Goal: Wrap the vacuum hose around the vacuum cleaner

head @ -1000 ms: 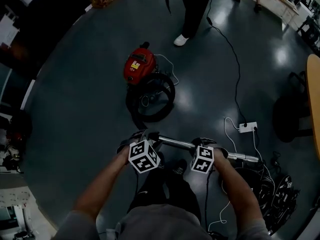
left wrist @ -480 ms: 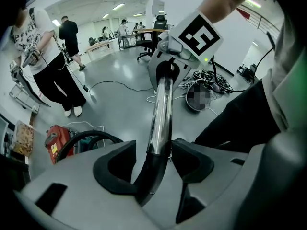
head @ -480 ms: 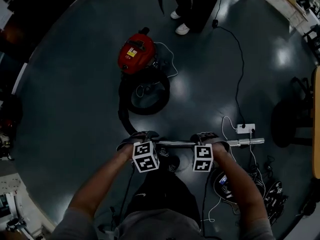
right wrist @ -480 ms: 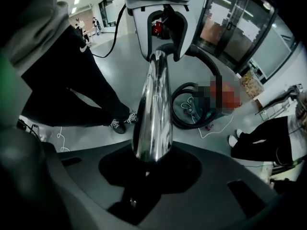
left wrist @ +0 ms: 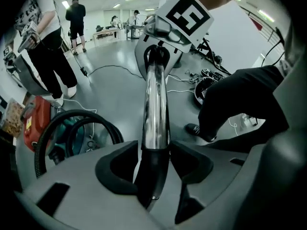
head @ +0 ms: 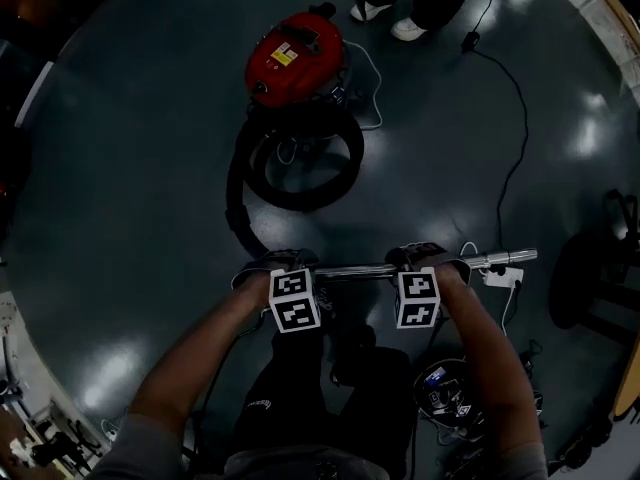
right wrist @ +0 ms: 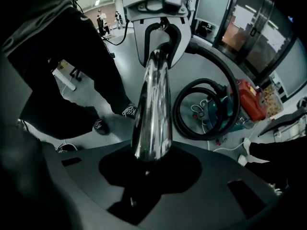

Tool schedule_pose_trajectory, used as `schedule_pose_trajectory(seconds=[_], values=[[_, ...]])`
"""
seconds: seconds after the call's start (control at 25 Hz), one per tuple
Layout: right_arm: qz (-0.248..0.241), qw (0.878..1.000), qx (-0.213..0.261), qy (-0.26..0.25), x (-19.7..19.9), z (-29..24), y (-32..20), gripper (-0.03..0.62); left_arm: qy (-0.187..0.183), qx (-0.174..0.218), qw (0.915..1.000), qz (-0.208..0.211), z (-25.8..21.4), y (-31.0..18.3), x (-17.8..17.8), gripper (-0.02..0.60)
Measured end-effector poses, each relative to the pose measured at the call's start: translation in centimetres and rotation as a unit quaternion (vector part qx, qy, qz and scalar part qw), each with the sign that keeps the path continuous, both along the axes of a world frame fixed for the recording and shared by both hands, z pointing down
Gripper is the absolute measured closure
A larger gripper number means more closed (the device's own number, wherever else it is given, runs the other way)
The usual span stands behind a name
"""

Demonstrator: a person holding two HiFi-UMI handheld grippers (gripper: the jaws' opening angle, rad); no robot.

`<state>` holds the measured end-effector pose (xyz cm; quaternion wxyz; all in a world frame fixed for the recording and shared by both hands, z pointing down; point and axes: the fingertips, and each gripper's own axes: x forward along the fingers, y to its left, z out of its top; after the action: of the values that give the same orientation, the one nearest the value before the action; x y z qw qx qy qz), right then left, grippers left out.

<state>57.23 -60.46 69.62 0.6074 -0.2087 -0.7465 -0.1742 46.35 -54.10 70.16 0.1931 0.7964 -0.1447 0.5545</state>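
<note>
The red vacuum cleaner [head: 295, 58] stands on the dark floor ahead of me, and it also shows in the left gripper view [left wrist: 36, 123] and the right gripper view [right wrist: 249, 99]. Its black hose [head: 300, 158] lies coiled in front of it and runs down to the chrome wand [head: 355, 270]. I hold the wand level between both grippers. My left gripper [head: 285, 265] [left wrist: 156, 157] is open, its pads standing just off the wand's black cuff. My right gripper [head: 420, 260] [right wrist: 151, 159] is shut on the wand, which sticks out past it to the right.
A person's feet [head: 400, 26] stand just beyond the vacuum. A black cable [head: 512, 98] runs from there to a white power strip [head: 500, 276]. A white cord [head: 372, 78] loops beside the vacuum. Tangled cables [head: 445, 388] lie at my lower right, a dark chair [head: 590, 288] further right.
I have come closer to the vacuum, which now looks larger and sits higher in the head view. The wand has swung from tilted to level. Both grippers stay at the wand.
</note>
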Motion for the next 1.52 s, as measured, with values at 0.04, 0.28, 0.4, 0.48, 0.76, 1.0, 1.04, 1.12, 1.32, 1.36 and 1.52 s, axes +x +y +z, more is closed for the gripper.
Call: schedule_pose_trajectory(seconds=[0.04, 0.28, 0.4, 0.48, 0.76, 1.0, 1.04, 1.12, 1.32, 1.36, 1.52], values=[[-0.006, 1.0, -0.007, 0.0, -0.2, 1.6, -0.3, 0.484, -0.002, -0.004, 1.0, -0.007, 1.5, -0.3, -0.2, 0.371], [-0.019, 0.998, -0.054, 0.004, -0.9, 11.3, -1.1, 0.484, -0.023, 0.004, 0.9996, -0.015, 10.1, -1.0, -0.7, 0.392], [-0.031, 0.998, -0.058, 0.006, -1.1, 16.2, -1.3, 0.484, -0.037, 0.012, 0.999, -0.022, 14.8, -0.9, -1.0, 0.4], [-0.034, 0.998, -0.061, 0.002, -1.5, 19.4, -1.5, 0.484, -0.041, 0.013, 0.9986, -0.03, 17.9, -1.1, -1.4, 0.402], [-0.04, 0.997, -0.059, -0.017, -3.2, 29.5, -1.9, 0.484, -0.061, 0.036, 0.9967, -0.038, 27.6, -1.6, -2.7, 0.402], [-0.031, 0.997, -0.07, -0.005, -3.7, 35.4, -2.8, 0.484, -0.086, 0.057, 0.9938, -0.04, 33.5, -2.6, -3.2, 0.402], [-0.029, 0.997, -0.068, -0.004, -3.7, 36.3, -3.0, 0.484, -0.09, 0.061, 0.9932, -0.041, 34.3, -2.9, -3.2, 0.402], [-0.025, 0.998, -0.059, -0.002, -3.5, 38.0, -3.6, 0.484, -0.1, 0.071, 0.9916, -0.04, 35.8, -3.5, -3.2, 0.402], [-0.004, 0.999, -0.043, 0.024, -3.0, 41.6, -4.4, 0.484, -0.112, 0.079, 0.9903, -0.023, 38.8, -4.5, -3.0, 0.402], [0.001, 0.999, -0.044, 0.03, -2.7, 42.0, -4.5, 0.484, -0.109, 0.079, 0.9908, -0.019, 39.3, -4.7, -2.8, 0.402], [0.027, 0.997, -0.052, 0.045, -1.7, 43.1, -5.0, 0.484, -0.094, 0.075, 0.9928, -0.003, 40.5, -5.7, -2.1, 0.402]])
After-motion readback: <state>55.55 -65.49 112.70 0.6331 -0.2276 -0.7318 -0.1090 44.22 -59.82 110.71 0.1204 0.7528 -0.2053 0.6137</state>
